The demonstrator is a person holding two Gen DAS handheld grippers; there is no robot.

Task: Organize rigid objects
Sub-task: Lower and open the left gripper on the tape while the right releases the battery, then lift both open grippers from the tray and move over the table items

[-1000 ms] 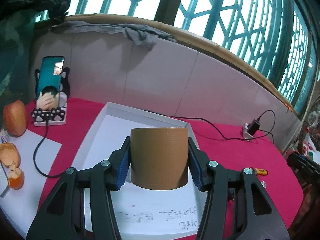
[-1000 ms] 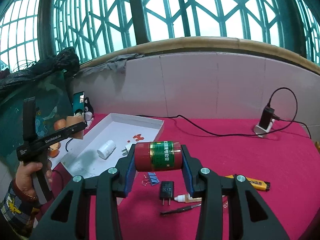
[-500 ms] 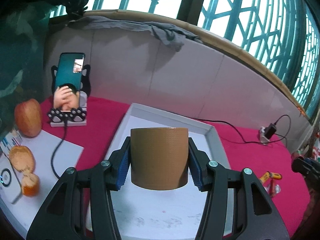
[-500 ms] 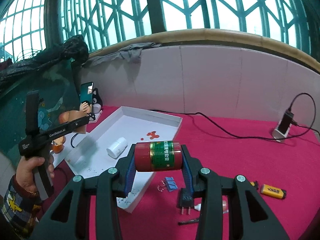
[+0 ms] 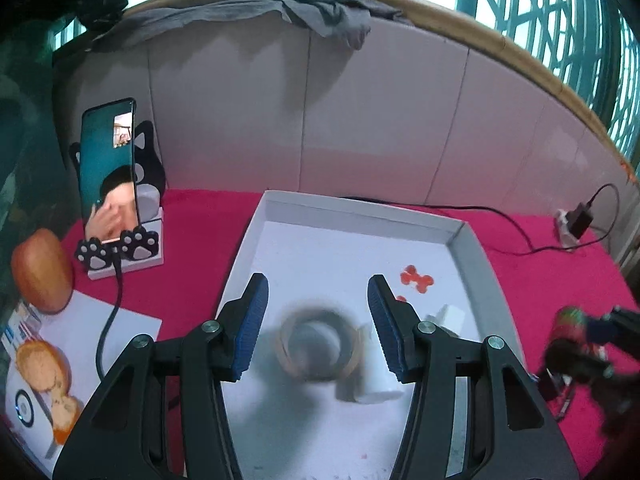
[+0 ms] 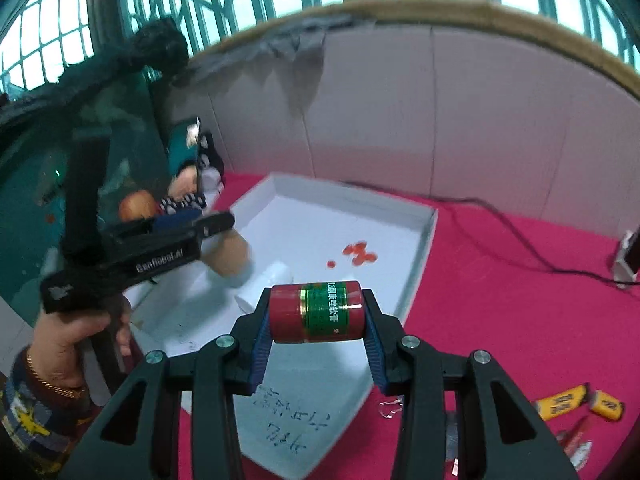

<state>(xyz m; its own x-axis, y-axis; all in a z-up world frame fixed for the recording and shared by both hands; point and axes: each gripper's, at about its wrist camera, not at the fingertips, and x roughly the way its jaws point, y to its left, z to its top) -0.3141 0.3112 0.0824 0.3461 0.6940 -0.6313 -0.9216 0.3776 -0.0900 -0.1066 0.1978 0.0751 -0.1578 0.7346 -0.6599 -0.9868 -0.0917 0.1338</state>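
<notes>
With your left gripper [image 5: 318,304] jaws apart over the tape roll [image 5: 318,344] lying in the white tray [image 6: 424,240], ease the right gripper's [image 6: 316,322] clamped red can [image 6: 316,312] inside the tray's right edge.

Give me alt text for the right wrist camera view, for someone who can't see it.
The right gripper clamps a red and green can sideways between its fingers, above the near end of a white tray on a red tablecloth. On the left, a hand holds the left gripper over the tray.
</notes>
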